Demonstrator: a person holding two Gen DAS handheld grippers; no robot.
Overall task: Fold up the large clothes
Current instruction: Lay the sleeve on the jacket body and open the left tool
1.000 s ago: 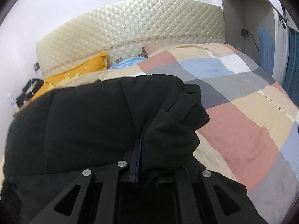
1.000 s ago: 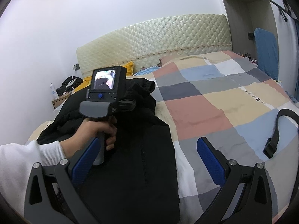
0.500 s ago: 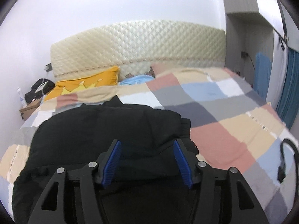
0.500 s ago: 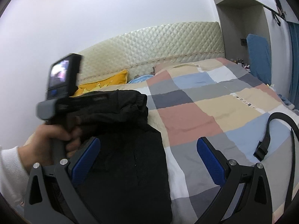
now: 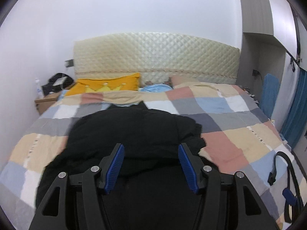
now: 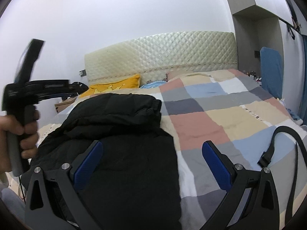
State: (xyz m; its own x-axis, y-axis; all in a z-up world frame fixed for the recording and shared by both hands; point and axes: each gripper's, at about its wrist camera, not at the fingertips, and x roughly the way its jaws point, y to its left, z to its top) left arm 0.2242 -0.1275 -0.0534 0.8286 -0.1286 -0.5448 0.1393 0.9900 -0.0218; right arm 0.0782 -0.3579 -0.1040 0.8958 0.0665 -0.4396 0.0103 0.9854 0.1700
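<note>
A wooden nightstand (image 5: 47, 101) is standing at the far left with a black bag (image 5: 57, 80) sitting on top. The left gripper (image 5: 150, 164) is hovering with its fingers spread wide, gripping nothing, above the black padded jacket (image 5: 134, 132), which is lying folded over itself on the checked quilt (image 5: 239, 140). The right gripper (image 6: 151, 164) is likewise gaping apart, empty, straddling the jacket's right edge. A black strap (image 6: 284, 143) is lying at the right.

A large black padded jacket (image 6: 122, 134) lies on the bed, filling the lower left and centre of the right wrist view. Its upper part is folded back over itself into a thick puffy roll ending in a gathered edge. In the left wrist view the jacket (image 5: 134, 134) fills the lower centre.
</note>
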